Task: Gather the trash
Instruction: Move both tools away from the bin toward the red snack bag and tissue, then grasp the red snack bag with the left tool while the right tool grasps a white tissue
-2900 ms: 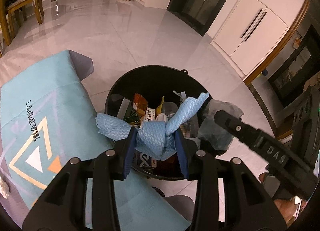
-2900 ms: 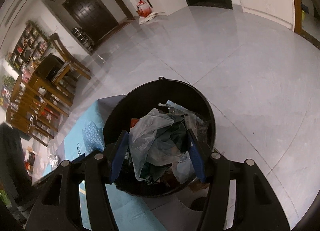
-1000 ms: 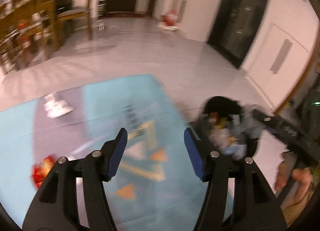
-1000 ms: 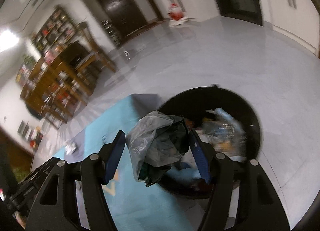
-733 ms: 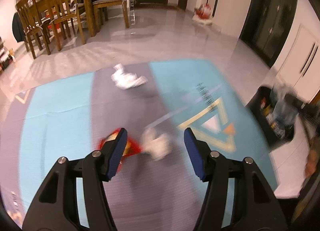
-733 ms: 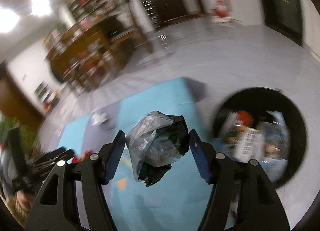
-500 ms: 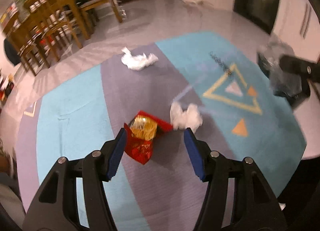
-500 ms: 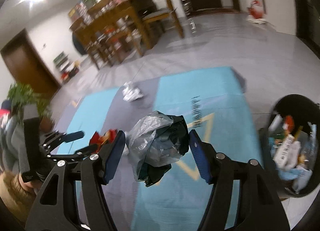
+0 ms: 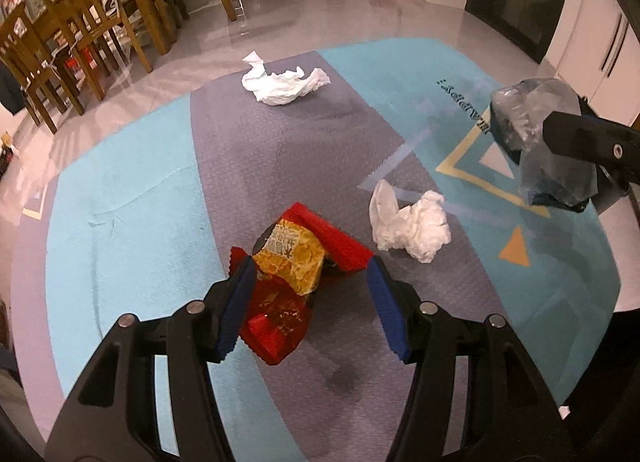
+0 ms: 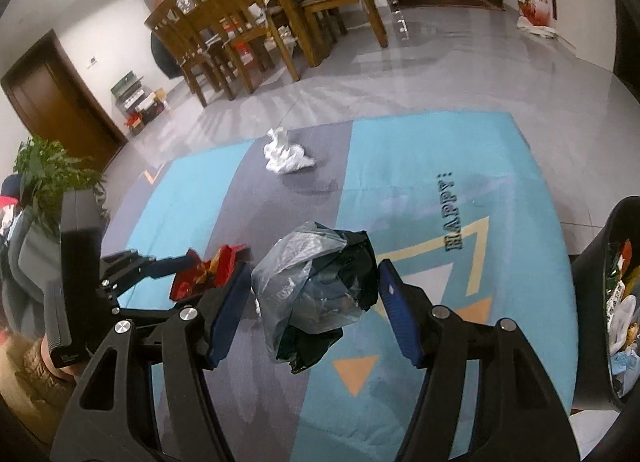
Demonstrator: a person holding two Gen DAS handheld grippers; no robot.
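The red and yellow snack wrapper (image 9: 294, 282) lies crumpled on the grey band of the rug (image 9: 128, 222), directly between the blue pads of the left gripper (image 9: 308, 302). The jaws stand released, one pad on each side of the wrapper; the frames do not settle whether either pad touches it. Just beside the wrapper, toward the rug's triangle pattern, lies a crumpled white tissue (image 9: 408, 222). A second white tissue (image 9: 282, 80) lies well apart from both, near the far edge of the rug, on the same grey band.

The right gripper (image 10: 310, 302) holds a wad of grey and black plastic bag (image 10: 316, 290) above the rug; the jaws are clenched on it, with the wad hanging below the pads. In the right wrist view the black trash bin (image 10: 596, 262), holding mixed rubbish, stands at the right edge, off the rug's corner on the tiled floor (image 10: 440, 70). Wooden dining chairs (image 9: 80, 22) and a table stand beyond the rug.
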